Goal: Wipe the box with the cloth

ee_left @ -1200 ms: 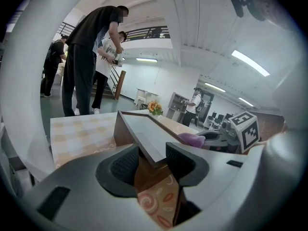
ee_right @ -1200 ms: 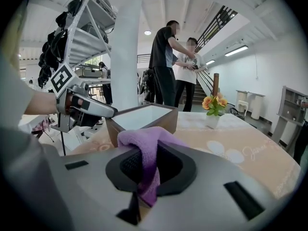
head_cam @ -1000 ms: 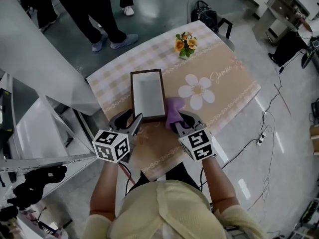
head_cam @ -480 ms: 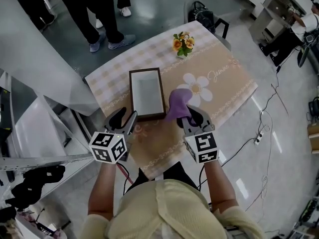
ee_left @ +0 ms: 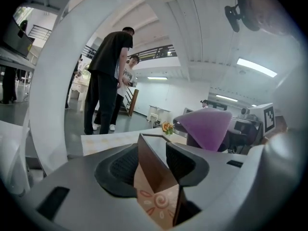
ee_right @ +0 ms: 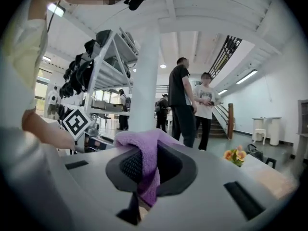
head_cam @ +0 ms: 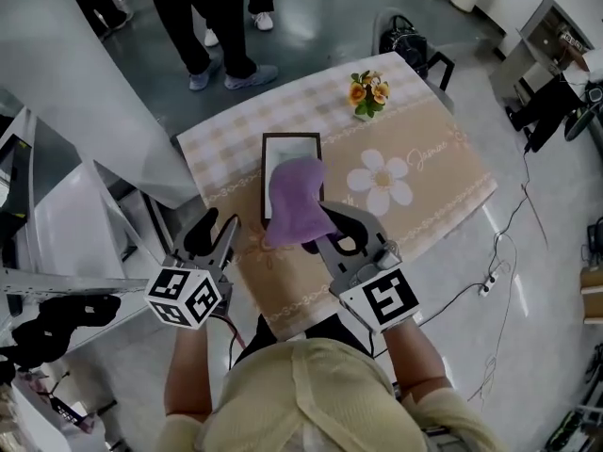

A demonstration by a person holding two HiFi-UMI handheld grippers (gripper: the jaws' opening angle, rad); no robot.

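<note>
Purple fuzzy cloth [head_cam: 297,201] clamped in right gripper [head_cam: 334,232] fingers, hanging ahead of them above brown-rimmed rectangular box [head_cam: 287,149] on desk [head_cam: 415,186]. Left gripper [head_cam: 215,236] fingers apart, box corner just ahead, nothing gripped. Wipe prob. not begun; next: lower cloth onto box & rub.

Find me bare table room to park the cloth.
Free: tablecloth right of the box, around the daisy print, nearer than the flowers; also the checked strip behind the box. Crowded: near edge, with left gripper, right gripper and cloth.
</note>
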